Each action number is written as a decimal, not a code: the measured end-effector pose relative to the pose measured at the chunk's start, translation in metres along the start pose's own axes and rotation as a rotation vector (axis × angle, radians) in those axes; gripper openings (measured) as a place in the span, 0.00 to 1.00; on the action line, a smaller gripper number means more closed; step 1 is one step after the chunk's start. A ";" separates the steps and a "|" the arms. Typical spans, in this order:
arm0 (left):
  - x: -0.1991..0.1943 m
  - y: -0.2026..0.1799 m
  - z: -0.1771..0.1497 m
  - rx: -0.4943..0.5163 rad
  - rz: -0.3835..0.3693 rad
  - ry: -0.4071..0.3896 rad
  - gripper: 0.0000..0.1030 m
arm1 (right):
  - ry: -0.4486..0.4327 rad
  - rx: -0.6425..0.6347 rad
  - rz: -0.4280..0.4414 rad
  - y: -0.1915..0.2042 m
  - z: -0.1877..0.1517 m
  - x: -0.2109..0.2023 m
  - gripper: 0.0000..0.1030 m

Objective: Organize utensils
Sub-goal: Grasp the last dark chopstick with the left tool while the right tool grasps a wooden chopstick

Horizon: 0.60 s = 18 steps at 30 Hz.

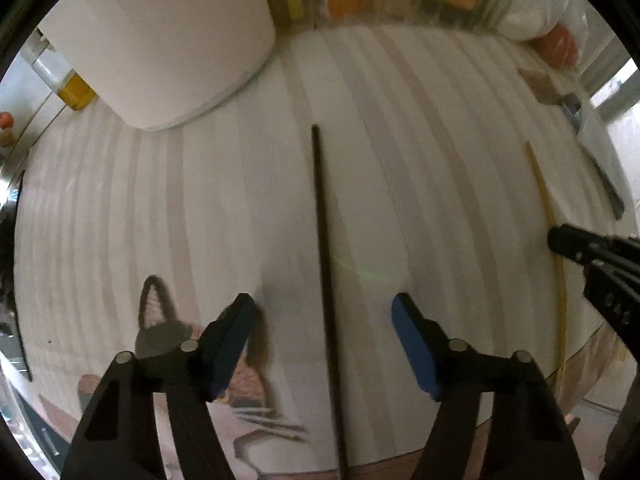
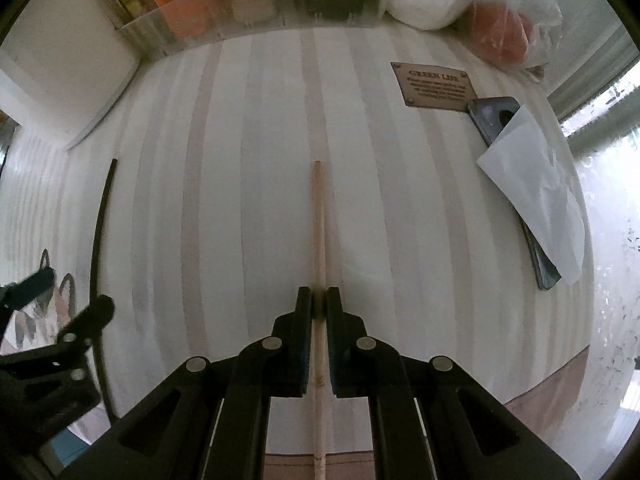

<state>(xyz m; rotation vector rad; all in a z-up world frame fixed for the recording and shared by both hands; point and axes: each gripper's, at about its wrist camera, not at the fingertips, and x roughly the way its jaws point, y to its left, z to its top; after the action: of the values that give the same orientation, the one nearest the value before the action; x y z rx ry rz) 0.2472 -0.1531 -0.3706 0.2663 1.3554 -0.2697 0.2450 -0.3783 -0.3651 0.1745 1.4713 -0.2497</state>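
Observation:
A dark chopstick (image 1: 322,216) lies lengthwise on the pale striped board (image 1: 224,184). My left gripper (image 1: 323,310) is open, one finger on each side of the dark chopstick, not gripping it. A light wooden chopstick (image 2: 319,220) lies on the same board (image 2: 400,240). My right gripper (image 2: 319,300) is shut on the light wooden chopstick near its near end. The dark chopstick (image 2: 100,232) and my left gripper (image 2: 76,300) show at the left of the right wrist view. The right gripper (image 1: 560,236) and the light chopstick (image 1: 540,184) show at the right of the left wrist view.
A white container (image 1: 160,40) stands at the back left. A clear rack with bottles and boxes (image 2: 248,4) runs along the back. A dark flat utensil partly wrapped in white paper (image 2: 532,176) lies at the right, by a small brown plaque (image 2: 436,86) and plastic bags (image 2: 500,20).

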 end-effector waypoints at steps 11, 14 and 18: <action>-0.006 0.059 -0.011 -0.086 0.013 -0.008 0.04 | 0.035 -0.041 0.126 0.066 0.011 0.006 0.07; -0.007 0.084 -0.016 -0.137 0.026 0.009 0.04 | 0.054 -0.056 0.185 0.085 0.016 0.009 0.07; -0.008 0.100 -0.021 -0.176 0.006 0.022 0.04 | 0.068 -0.114 0.178 0.106 0.022 0.012 0.07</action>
<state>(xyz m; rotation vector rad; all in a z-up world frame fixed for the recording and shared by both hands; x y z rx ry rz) 0.2610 -0.0520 -0.3637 0.1267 1.3907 -0.1419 0.2960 -0.2834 -0.3789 0.2218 1.5227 -0.0155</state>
